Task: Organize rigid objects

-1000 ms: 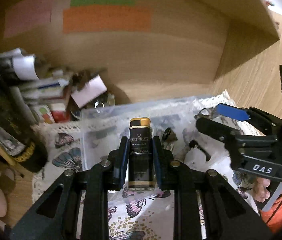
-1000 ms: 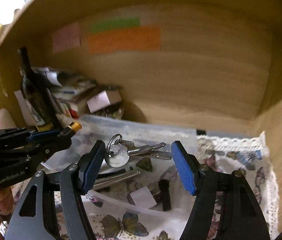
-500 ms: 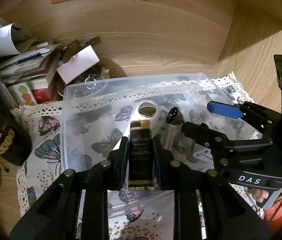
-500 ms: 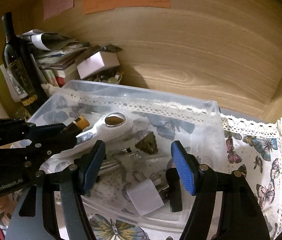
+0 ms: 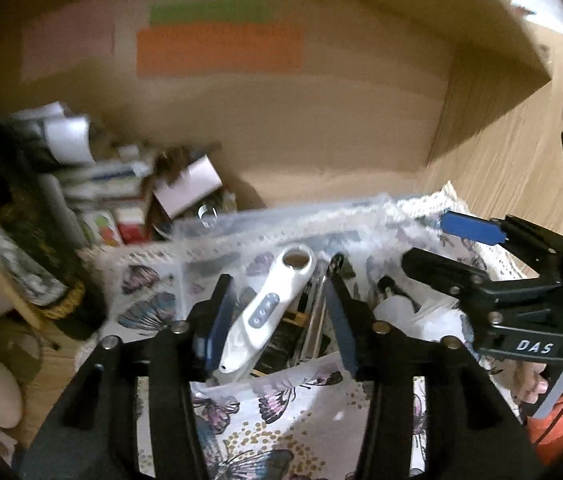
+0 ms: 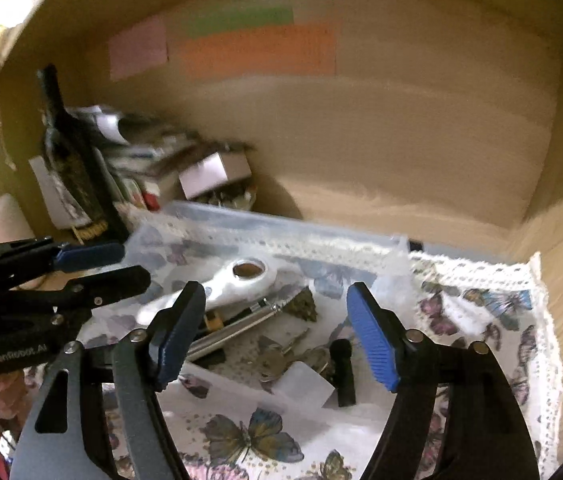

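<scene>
Clear bin (image 6: 289, 236): seen just ahead of and below both claws, on the butterfly cloth (image 6: 493, 320); it serves as the collecting place.
Contents, already in: a white handheld device (image 5: 269, 308) lies below the left claw's gap; beneath and beside it, a metal pen-like rod (image 6: 237, 328), a dark bottle with a gold cap (image 6: 213, 322) only partly visible, a bunch of keys (image 6: 281, 360), a black stick (image 6: 343, 372) and a white card (image 6: 305, 384) below the right claw's gap.
Left claw (image 5: 277, 316): jaws are opening, moderately wide; nothing is pressed between the pads, the white device merely lies under them.
Right claw (image 6: 277, 332): jaws are opening, wide; nothing is held.
Progress (judged): several rigid items are gathered in the bin; both claws are free for a next item.
Left to do (judged): no loose item is seen on the cloth outside the bin; the clutter (image 5: 121, 200) beyond the bin, up and left of the left claw, is blurred, so what remains cannot be told.
</scene>
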`<state>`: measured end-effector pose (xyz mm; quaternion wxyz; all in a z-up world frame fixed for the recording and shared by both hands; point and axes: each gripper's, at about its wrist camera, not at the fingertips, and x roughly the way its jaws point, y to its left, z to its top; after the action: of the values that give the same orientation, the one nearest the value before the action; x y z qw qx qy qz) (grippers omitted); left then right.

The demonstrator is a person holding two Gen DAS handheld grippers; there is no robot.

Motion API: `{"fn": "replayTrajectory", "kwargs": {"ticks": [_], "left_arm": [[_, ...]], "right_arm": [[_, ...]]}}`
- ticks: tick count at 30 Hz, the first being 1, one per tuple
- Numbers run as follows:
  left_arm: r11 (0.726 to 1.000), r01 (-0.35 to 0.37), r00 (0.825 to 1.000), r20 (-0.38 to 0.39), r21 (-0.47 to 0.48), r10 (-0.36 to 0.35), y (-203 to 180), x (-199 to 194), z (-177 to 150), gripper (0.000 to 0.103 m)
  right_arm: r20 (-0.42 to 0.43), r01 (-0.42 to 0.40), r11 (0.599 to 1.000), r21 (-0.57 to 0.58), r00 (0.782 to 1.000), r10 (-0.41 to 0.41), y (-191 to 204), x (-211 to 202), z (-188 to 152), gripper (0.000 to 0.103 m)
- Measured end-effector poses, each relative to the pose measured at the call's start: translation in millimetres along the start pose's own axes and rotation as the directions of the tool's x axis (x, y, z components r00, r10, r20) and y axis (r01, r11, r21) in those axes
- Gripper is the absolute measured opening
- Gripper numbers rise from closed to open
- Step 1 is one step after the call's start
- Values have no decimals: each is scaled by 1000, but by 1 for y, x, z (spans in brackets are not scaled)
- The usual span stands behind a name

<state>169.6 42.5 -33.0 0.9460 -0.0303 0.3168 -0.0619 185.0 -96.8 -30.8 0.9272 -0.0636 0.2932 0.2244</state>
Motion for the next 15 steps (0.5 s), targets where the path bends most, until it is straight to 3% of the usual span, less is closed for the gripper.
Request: {"fn": "replayTrajectory", "kwargs": {"ticks": [6, 9, 11, 15], "left_arm": [[999, -28, 989, 144, 21, 25, -13, -53, -2, 70], [999, -32, 980, 195, 27, 26, -21, -75, -6, 83], [999, -35, 974, 226, 29, 28, -26, -88, -10, 98], [998, -50, 960, 278, 24, 42, -31, -108, -19, 102]], "right_arm": [[123, 0, 1000, -4, 992, 1, 7, -56, -4, 82], [171, -2, 1000, -9, 985, 4, 11, -80, -8, 85], [200, -2, 1000, -19, 980, 6, 14, -95, -13, 90], [249, 21, 1000, -17, 968, -16, 16, -118, -23, 96]]}}
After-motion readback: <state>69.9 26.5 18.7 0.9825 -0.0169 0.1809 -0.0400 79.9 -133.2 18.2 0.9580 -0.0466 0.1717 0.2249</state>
